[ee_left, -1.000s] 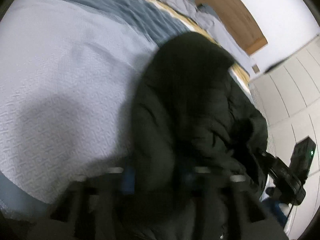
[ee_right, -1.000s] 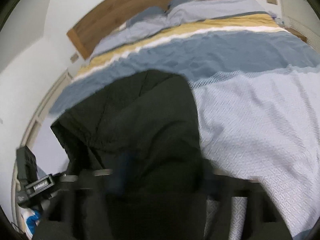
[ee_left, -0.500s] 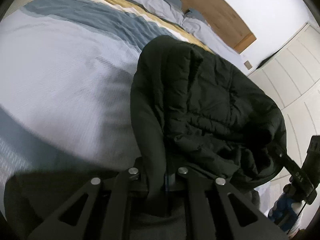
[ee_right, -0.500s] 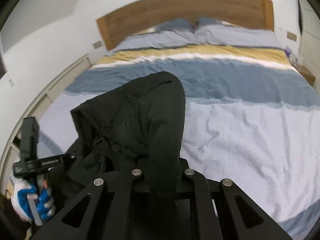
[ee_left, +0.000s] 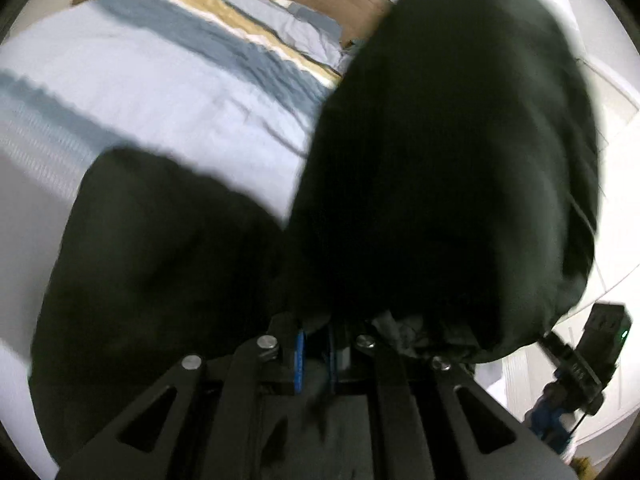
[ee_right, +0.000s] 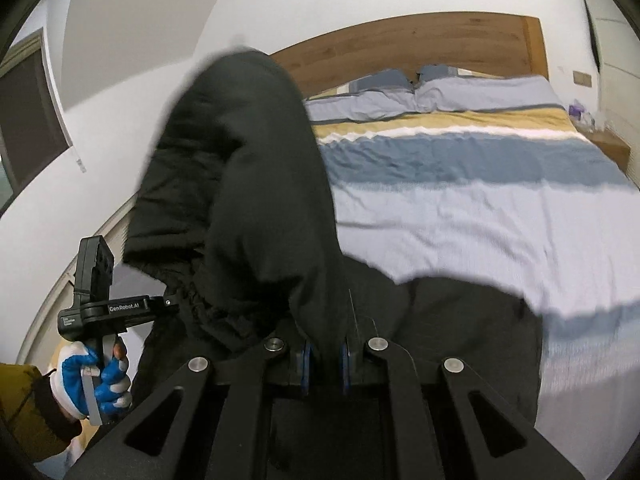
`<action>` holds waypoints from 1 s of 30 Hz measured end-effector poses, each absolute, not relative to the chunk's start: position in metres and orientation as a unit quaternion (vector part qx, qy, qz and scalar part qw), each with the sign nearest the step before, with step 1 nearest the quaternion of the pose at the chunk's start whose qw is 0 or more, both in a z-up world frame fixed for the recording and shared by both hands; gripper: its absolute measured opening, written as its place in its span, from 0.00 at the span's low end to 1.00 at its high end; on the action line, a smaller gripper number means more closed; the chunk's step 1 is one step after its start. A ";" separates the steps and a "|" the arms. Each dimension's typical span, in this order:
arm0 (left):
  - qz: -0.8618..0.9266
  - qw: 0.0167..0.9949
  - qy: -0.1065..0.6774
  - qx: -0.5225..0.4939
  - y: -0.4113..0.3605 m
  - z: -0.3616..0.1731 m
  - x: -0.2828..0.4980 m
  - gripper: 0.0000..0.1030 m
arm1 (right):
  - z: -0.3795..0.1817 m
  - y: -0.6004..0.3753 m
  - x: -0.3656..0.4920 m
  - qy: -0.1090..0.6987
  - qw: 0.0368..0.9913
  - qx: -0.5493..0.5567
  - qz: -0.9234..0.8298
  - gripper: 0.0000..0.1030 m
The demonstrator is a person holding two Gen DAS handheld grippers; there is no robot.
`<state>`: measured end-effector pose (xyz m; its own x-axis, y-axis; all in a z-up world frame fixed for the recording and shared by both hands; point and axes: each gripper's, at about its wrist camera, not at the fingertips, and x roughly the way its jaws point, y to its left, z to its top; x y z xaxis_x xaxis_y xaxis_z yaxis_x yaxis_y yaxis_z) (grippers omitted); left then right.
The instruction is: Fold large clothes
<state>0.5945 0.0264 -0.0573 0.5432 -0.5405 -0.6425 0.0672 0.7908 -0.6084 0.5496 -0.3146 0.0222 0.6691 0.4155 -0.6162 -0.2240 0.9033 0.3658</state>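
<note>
A large black padded jacket (ee_left: pixel 448 168) hangs raised between both grippers above the bed; it also fills the left of the right wrist view (ee_right: pixel 248 184). My left gripper (ee_left: pixel 316 356) is shut on the jacket's edge, fabric pinched between its blue pads. My right gripper (ee_right: pixel 325 360) is shut on another part of the same jacket. The left gripper shows from the side in the right wrist view (ee_right: pixel 120 304), held by a blue-and-white gloved hand. A lower part of the jacket drapes over the bed's near edge (ee_right: pixel 460 320).
The bed (ee_right: pixel 480 208) has a striped cover in light blue, grey-blue, white and yellow, with pillows (ee_right: pixel 440 92) against a wooden headboard (ee_right: pixel 420 40). White wardrobe doors (ee_left: pixel 616 92) stand at the side. A wooden bedside table (ee_right: pixel 610 144) is at the far right.
Both grippers have lifted the jacket up off the bed; it now rises high in front of both cameras, and its lower part has swung toward the bed's near edge.
</note>
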 end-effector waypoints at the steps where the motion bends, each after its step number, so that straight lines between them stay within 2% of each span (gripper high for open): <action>1: -0.181 0.834 0.444 -0.273 0.030 -0.060 0.588 0.08 | 0.018 -0.318 0.540 0.368 0.902 0.142 0.174 0.10; 13: -0.144 0.822 0.479 -0.271 0.073 -0.106 0.519 0.06 | -0.066 -0.345 0.495 0.423 0.872 0.222 0.109 0.12; 19: -0.124 0.826 0.489 -0.252 0.103 -0.098 0.479 0.06 | -0.069 -0.360 0.475 0.445 0.864 0.221 0.076 0.16; 21: -0.112 0.827 0.493 -0.247 0.117 -0.089 0.471 0.06 | -0.064 -0.369 0.464 0.451 0.863 0.221 0.060 0.21; 23: -0.098 0.827 0.498 -0.242 0.130 -0.076 0.460 0.08 | -0.052 -0.374 0.458 0.457 0.863 0.212 0.047 0.34; 27: -0.084 0.832 0.498 -0.230 0.139 -0.038 0.428 0.08 | -0.010 -0.373 0.449 0.460 0.868 0.182 0.045 0.38; 30: -0.089 0.839 0.494 -0.210 0.138 -0.009 0.423 0.08 | 0.024 -0.360 0.442 0.456 0.875 0.148 0.065 0.47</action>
<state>0.4232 0.1377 -0.0088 0.4961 -0.3576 -0.7912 -0.0578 0.8956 -0.4410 0.4425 -0.3597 0.0239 0.5764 0.2481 -0.7786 0.0213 0.9479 0.3178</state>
